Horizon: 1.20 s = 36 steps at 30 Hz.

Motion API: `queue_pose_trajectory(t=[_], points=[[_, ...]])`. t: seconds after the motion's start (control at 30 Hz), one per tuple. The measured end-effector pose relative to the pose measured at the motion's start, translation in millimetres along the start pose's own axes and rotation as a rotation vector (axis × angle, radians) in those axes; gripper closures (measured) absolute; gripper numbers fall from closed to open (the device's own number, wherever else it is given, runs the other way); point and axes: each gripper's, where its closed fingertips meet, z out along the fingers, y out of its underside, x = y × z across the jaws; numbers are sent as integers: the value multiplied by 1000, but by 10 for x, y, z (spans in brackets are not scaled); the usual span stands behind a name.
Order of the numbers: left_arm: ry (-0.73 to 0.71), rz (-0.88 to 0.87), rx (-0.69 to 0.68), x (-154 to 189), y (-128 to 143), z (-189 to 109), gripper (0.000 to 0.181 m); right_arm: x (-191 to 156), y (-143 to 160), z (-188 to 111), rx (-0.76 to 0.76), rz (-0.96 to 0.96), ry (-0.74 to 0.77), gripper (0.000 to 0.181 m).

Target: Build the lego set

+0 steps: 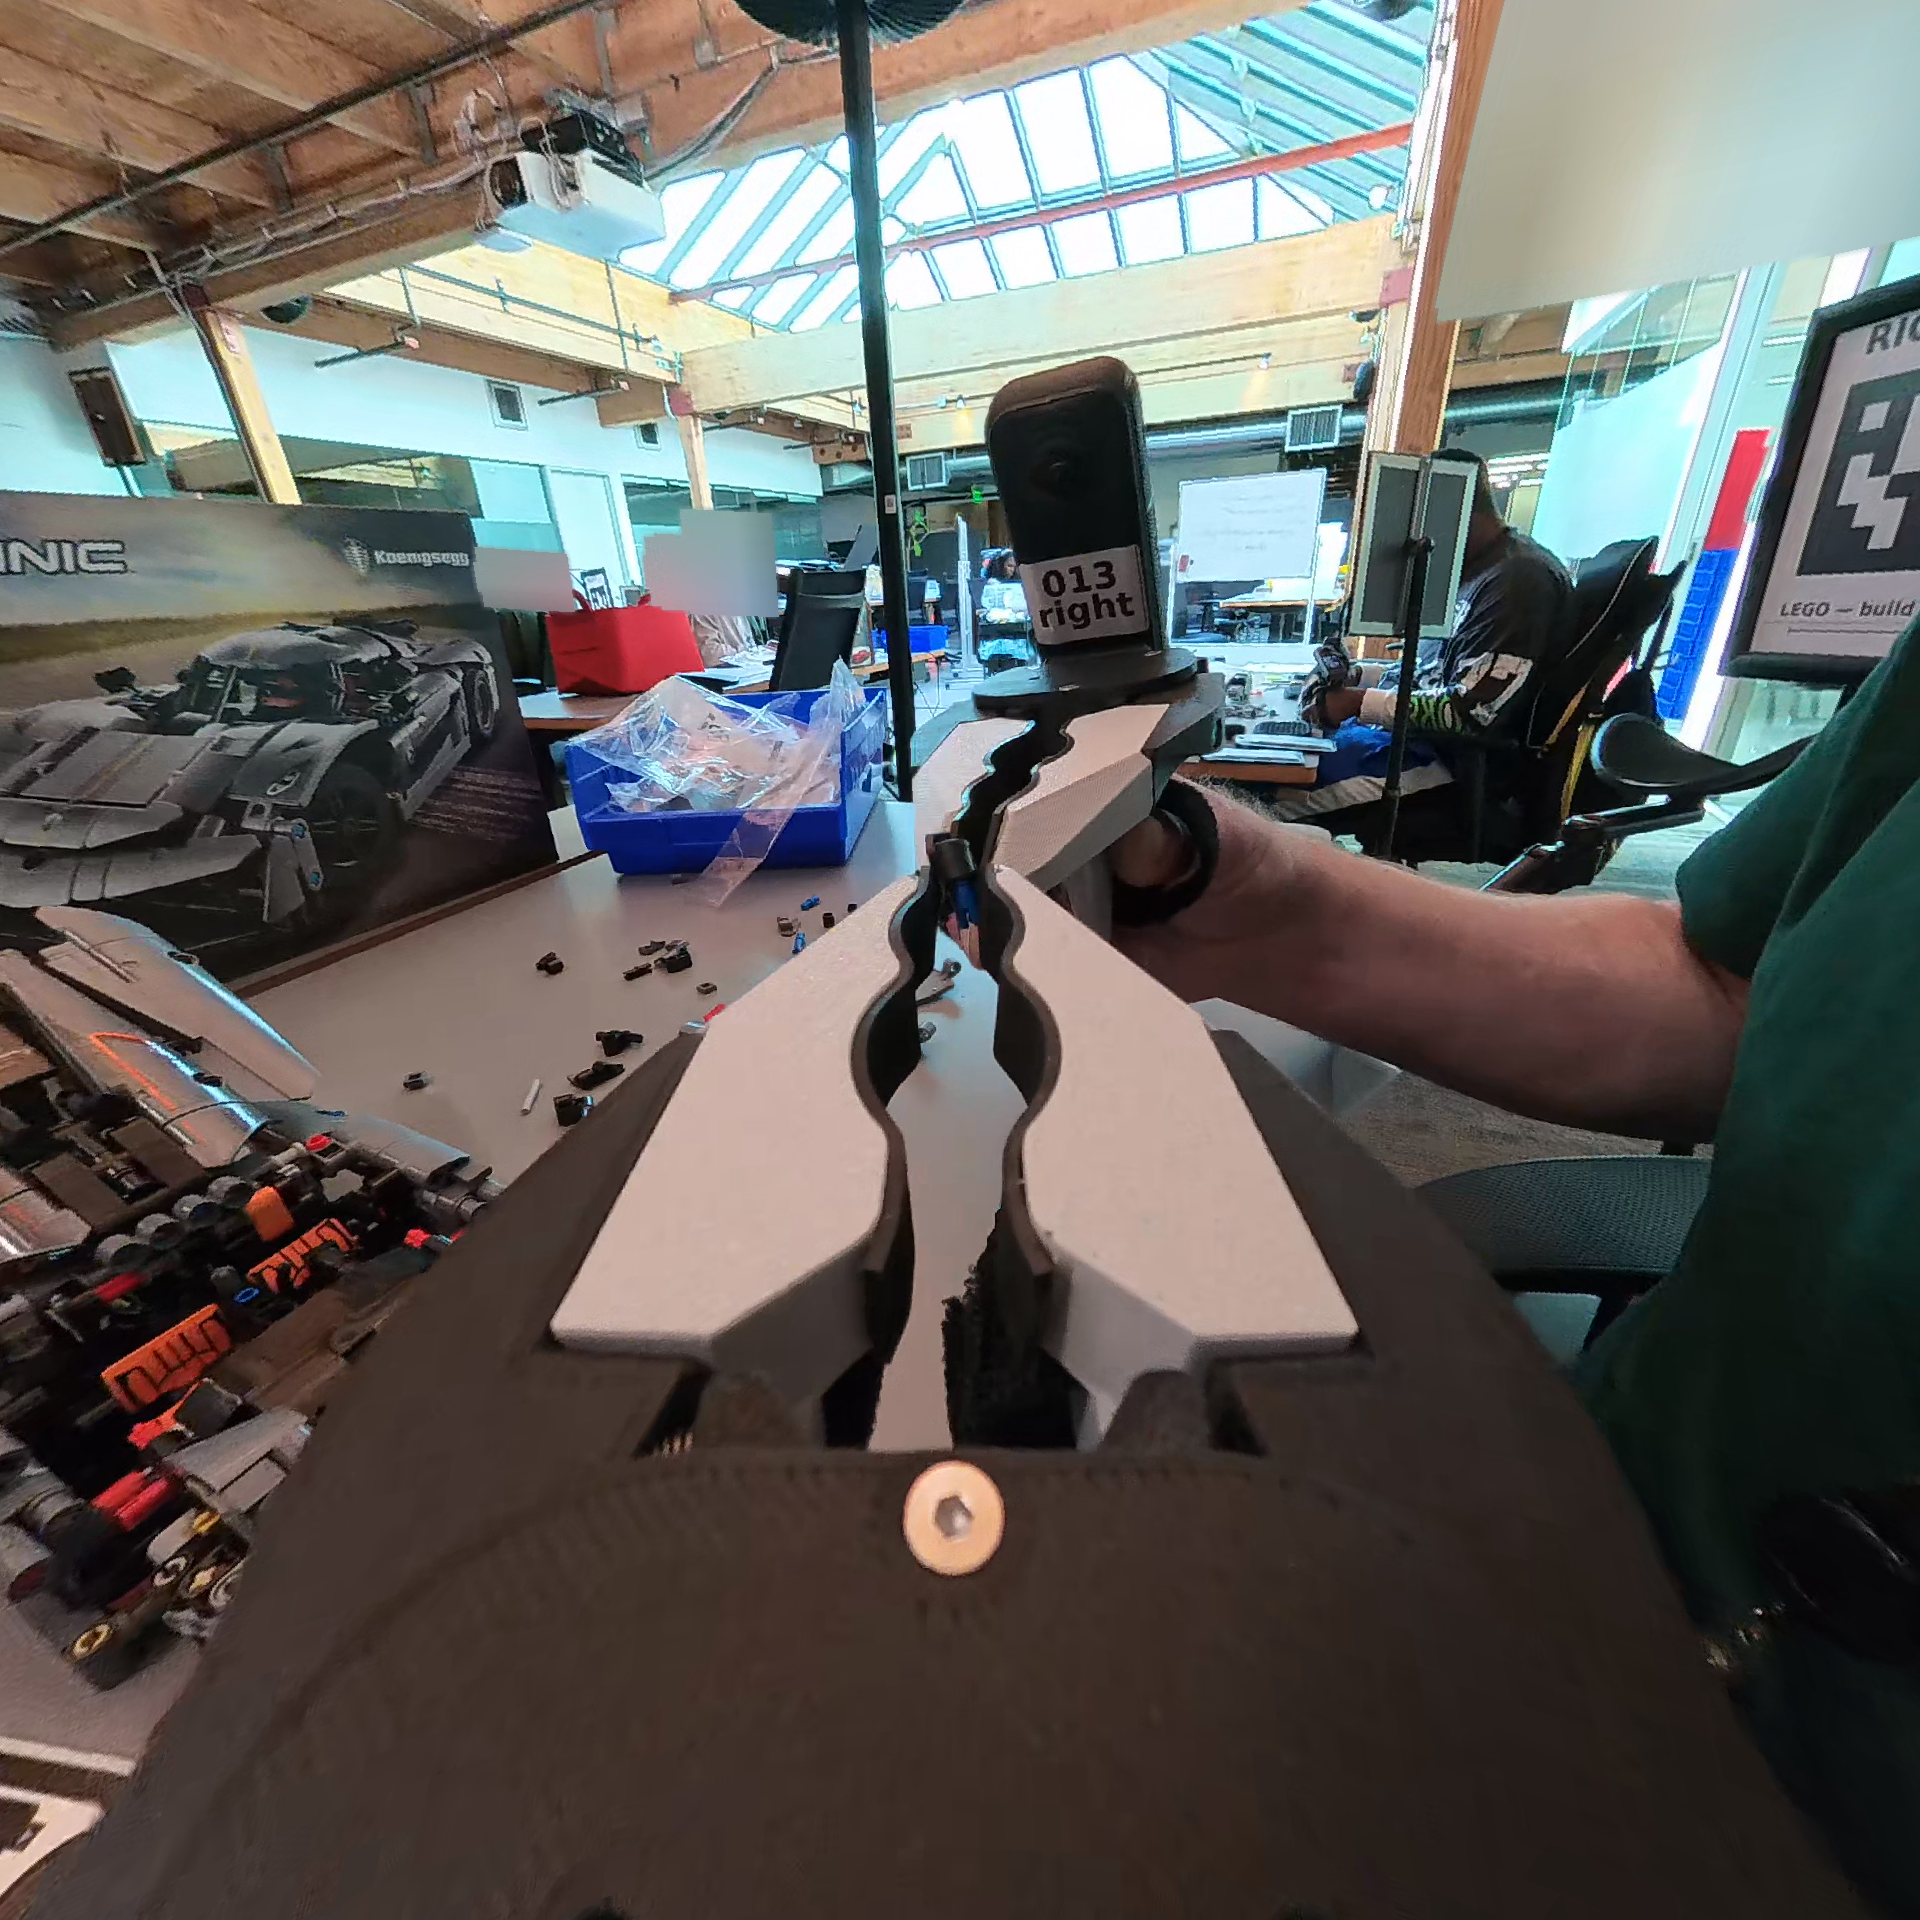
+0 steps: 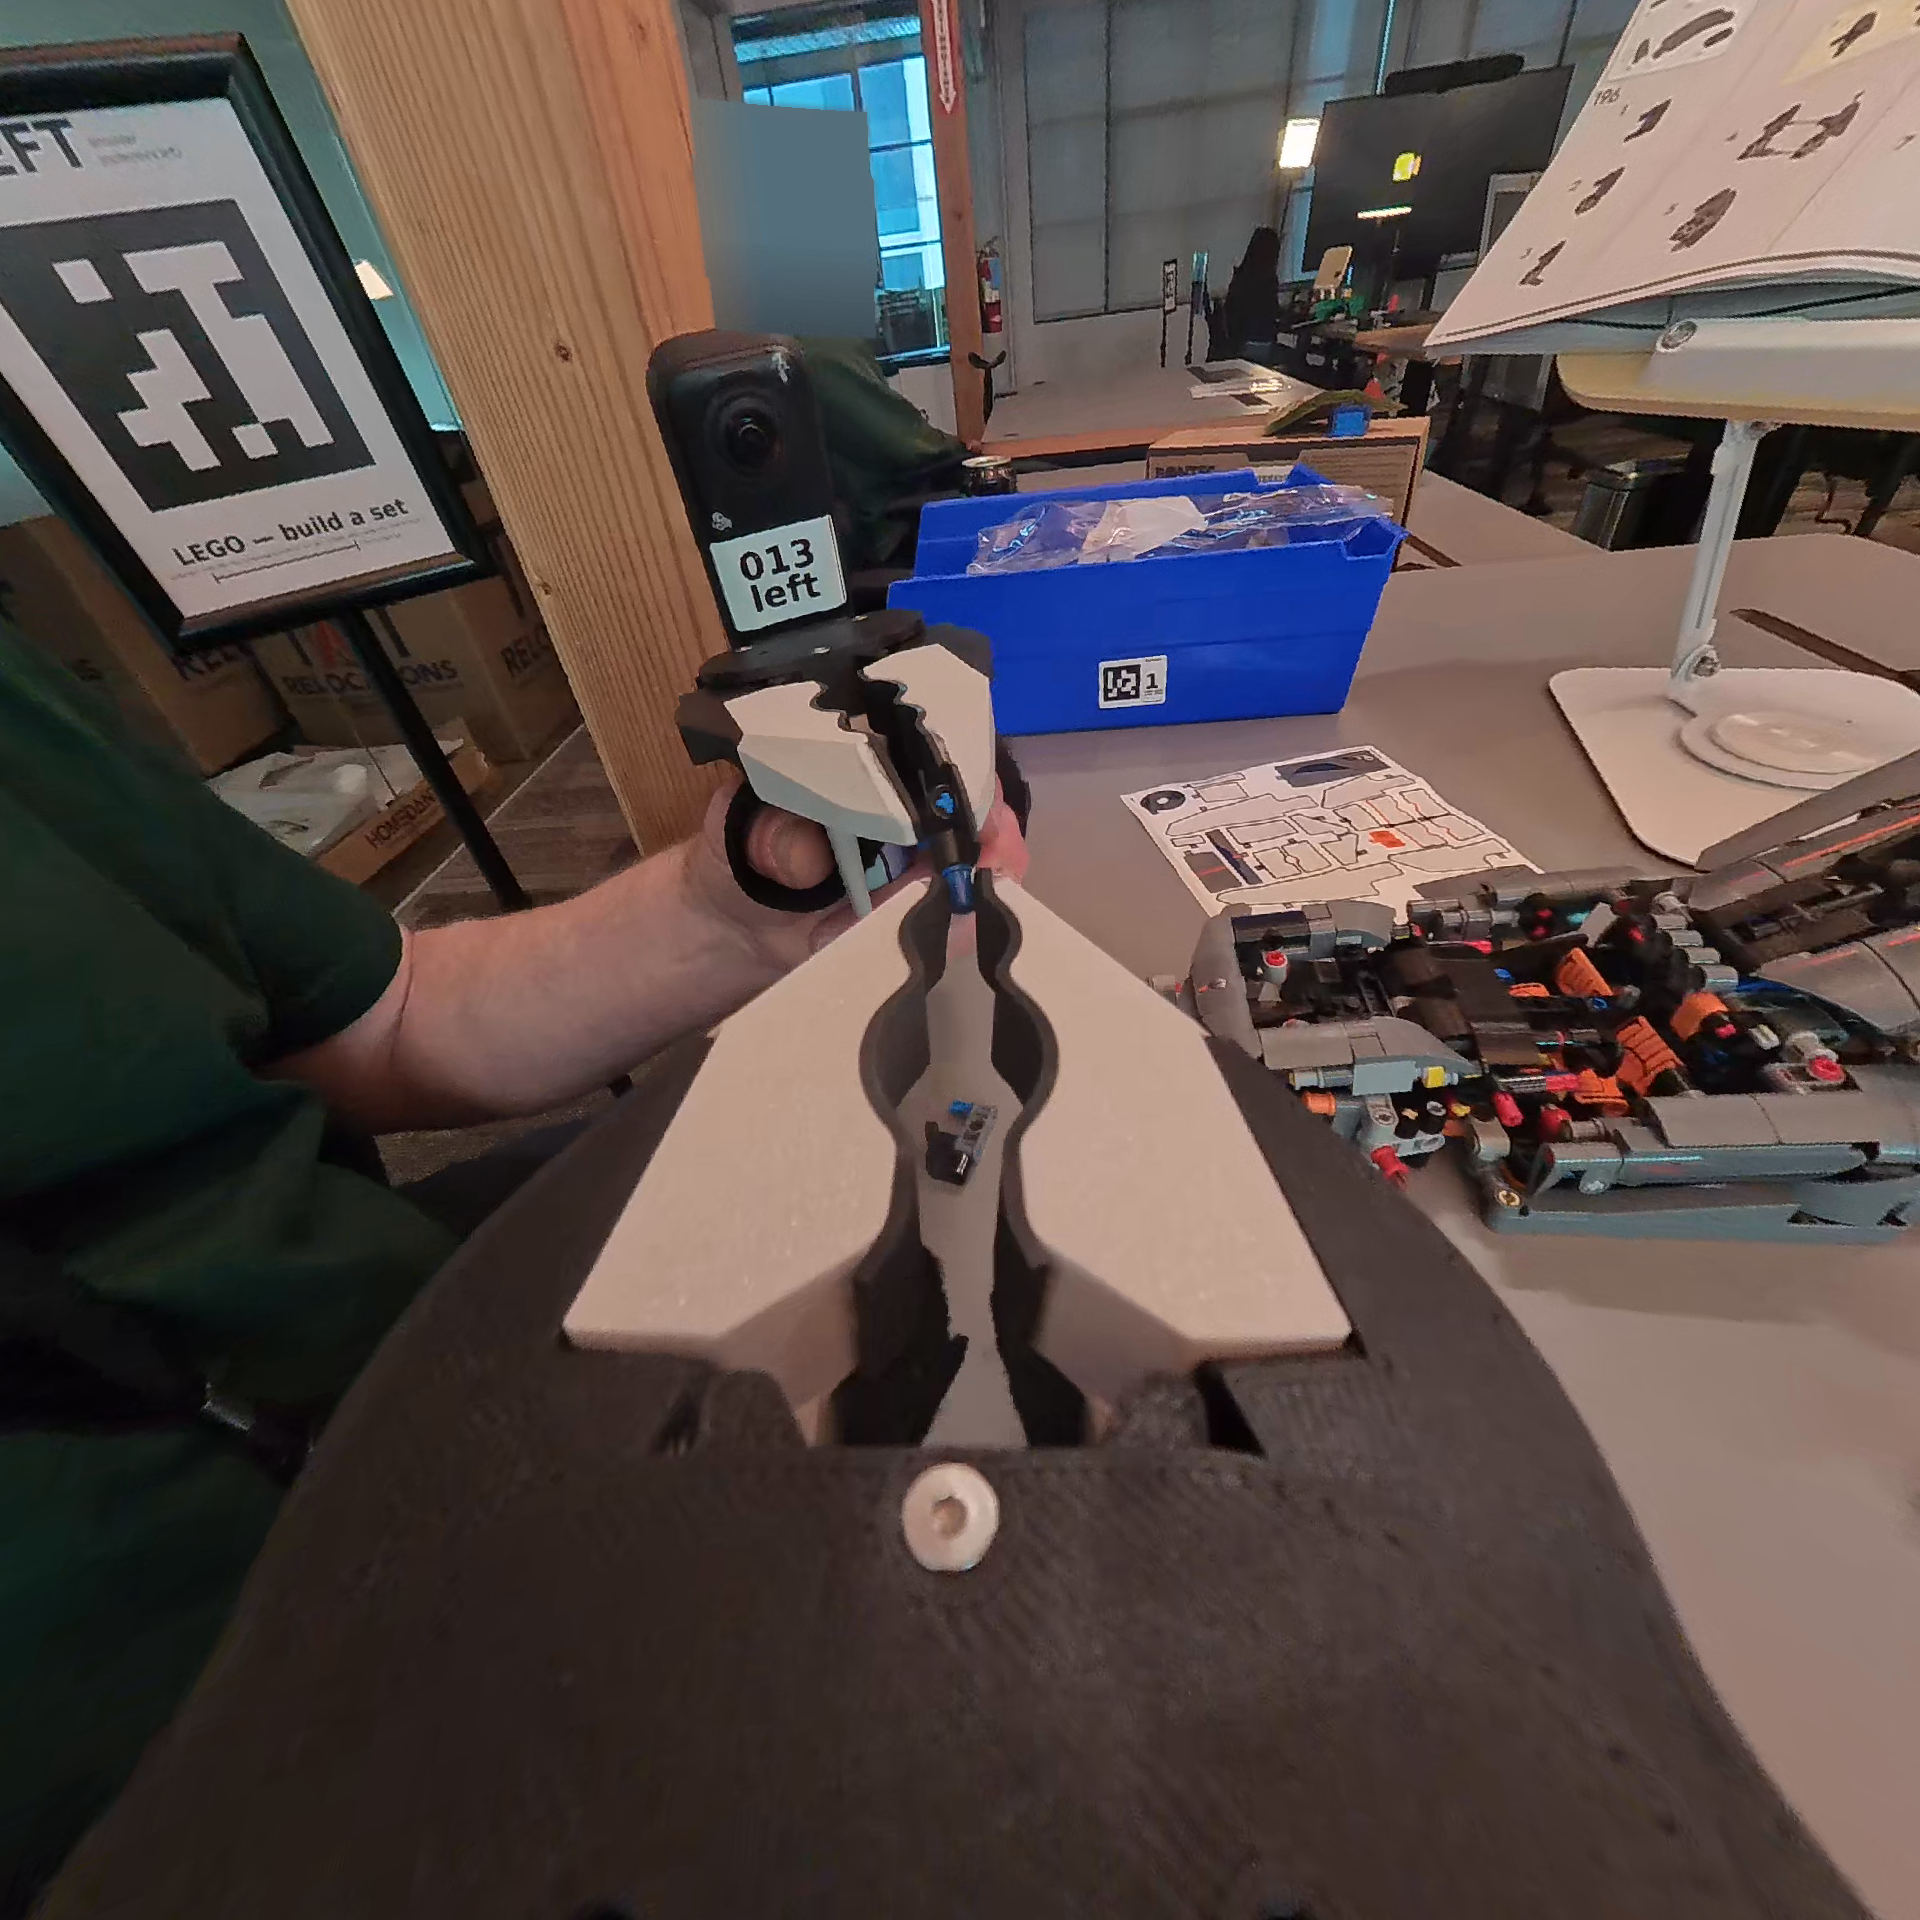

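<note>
Blue pin (image 2: 957,885) near-vertical, clenched between right claw (image 2: 961,902) tips; left claw (image 1: 958,896) grips black connector (image 1: 951,860) above.

My left gripper (image 1: 958,914) and my right gripper (image 2: 961,894) meet tip to tip in the air above the near edge of the desk, each pointing at the other. Both pairs of jaws are drawn close, with only a narrow gap between the tips. My right hand (image 1: 1195,883) grips its handle with a finger through the black trigger ring, the bare forearm level. My left hand (image 2: 790,873) does likewise, its forearm reaching in from my left.
</note>
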Motion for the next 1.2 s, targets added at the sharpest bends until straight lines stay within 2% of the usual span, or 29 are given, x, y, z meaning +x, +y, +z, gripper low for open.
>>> queue_pose_trajectory(t=[0.07,0.17,0.33,0.53,0.8,1.13,1.2], points=[[-5,2,2,-7,-16,-23,176,-6,-11,26,-1,10,2,177],[-14,-4,8,-36,-50,-49,176,-5,-51,49,1,37,7,166],[2,-37,3,-57,-78,-83,176,65,-117,-51,-5,7,83,158],[34,2,-110,-19,24,-28,176,19,-218,-107,-87,-72,100,163],[58,117,-271,28,111,15,176,2,-25,-19,-272,-119,57,181],[114,142,-319,64,142,52,176,13,15,-64,-247,-74,36,176],[120,147,-326,68,143,65,176,-2,23,-78,-247,-67,25,181]])
